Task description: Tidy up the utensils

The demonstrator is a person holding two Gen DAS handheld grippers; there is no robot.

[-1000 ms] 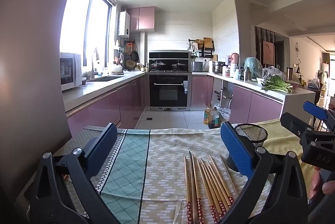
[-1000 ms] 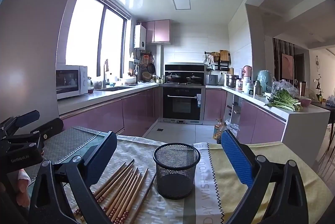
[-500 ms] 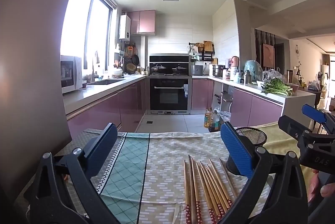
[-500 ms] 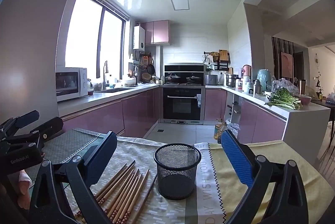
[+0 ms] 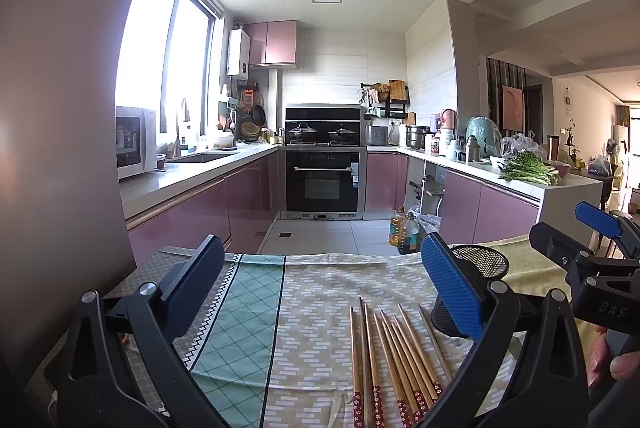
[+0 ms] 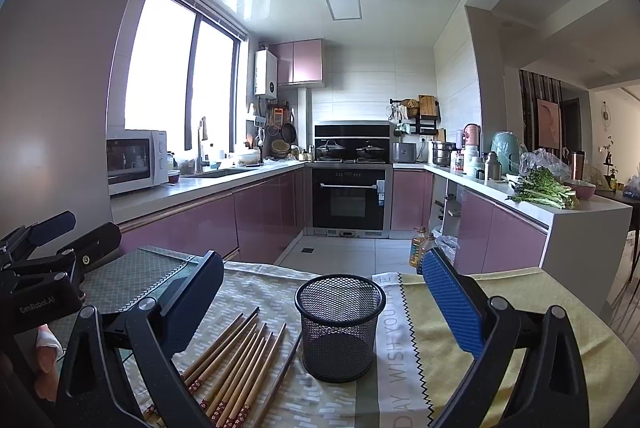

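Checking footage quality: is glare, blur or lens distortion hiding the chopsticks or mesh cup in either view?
Left wrist: window blown out, edges bowed by fisheye, chopsticks sharp, mesh cup half hidden behind a finger. Right wrist: same window glare, chopsticks and cup crisp and evenly lit.

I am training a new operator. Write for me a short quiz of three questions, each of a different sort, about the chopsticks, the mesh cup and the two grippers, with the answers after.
1. True or false: some chopsticks already stand in the mesh cup.
2. Multiple choice: the left gripper is (A) open and holding nothing, (B) shut on a chopstick, (C) out of view.
3. Short answer: in the right wrist view, on which side of the cup do the chopsticks lie?

Key
1. False: the cup is empty; all lie flat on the tablecloth.
2. A; the right gripper is open too.
3. Its left.
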